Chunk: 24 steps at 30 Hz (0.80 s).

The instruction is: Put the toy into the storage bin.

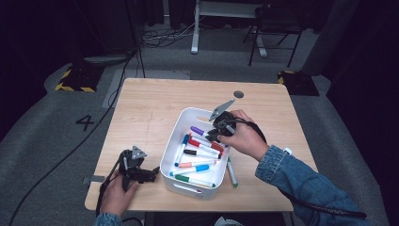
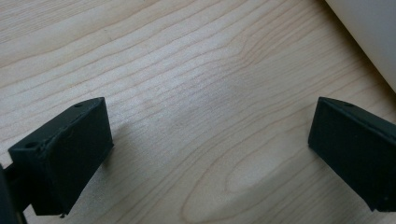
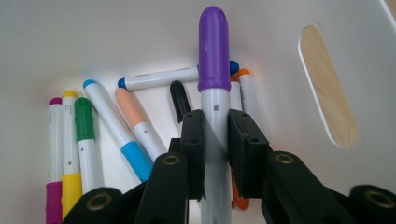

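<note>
My right tongs [image 3: 215,140] clamp the purple-capped marker [image 3: 214,51] inside the white bin [image 1: 175,129]; its lower barrel is hidden. My left tongs [image 2: 205,154] rest released on the table [image 2: 187,70].

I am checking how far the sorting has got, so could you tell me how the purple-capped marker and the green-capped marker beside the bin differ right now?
The purple-capped marker is clamped between the right gripper jaws inside the white bin; the green-capped marker lies flat on the table outside the bin, at its right wall, untouched. Their caps differ in colour. Both have white barrels.
</note>
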Tool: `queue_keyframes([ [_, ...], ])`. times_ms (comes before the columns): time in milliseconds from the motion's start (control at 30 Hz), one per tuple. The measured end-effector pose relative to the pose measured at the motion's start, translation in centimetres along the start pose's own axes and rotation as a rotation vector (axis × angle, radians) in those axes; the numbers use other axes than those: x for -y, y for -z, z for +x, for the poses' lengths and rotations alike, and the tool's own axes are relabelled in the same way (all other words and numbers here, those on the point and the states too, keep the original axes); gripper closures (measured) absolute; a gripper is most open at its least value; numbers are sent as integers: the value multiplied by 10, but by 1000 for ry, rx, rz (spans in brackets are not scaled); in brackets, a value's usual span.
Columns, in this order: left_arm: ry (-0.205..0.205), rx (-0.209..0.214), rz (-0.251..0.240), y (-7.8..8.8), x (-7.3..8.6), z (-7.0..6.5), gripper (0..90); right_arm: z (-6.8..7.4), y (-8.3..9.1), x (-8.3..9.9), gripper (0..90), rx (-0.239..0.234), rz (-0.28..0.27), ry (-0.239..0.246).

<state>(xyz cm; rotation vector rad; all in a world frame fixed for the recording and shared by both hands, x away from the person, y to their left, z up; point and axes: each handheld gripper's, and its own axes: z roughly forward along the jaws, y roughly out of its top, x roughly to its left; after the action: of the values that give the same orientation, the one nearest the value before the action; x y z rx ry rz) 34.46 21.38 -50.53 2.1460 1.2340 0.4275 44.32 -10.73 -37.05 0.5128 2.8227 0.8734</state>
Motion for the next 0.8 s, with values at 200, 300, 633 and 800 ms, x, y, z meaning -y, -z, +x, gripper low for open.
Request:
queue_keyframes([
  [200, 0, 0, 0, 0, 0, 0, 0, 3, -3, -3, 769, 5, 40, 0],
  [300, 0, 0, 0, 0, 0, 0, 0, 5, -3, -4, 739, 2, 55, -2],
  [633, 0, 0, 0, 0, 0, 0, 0, 15, 5, -7, 471, -25, -15, -47],
  [800, -1, 2, -1, 0, 0, 0, 0, 15, 16, -7, 471, -24, -35, -53],
])
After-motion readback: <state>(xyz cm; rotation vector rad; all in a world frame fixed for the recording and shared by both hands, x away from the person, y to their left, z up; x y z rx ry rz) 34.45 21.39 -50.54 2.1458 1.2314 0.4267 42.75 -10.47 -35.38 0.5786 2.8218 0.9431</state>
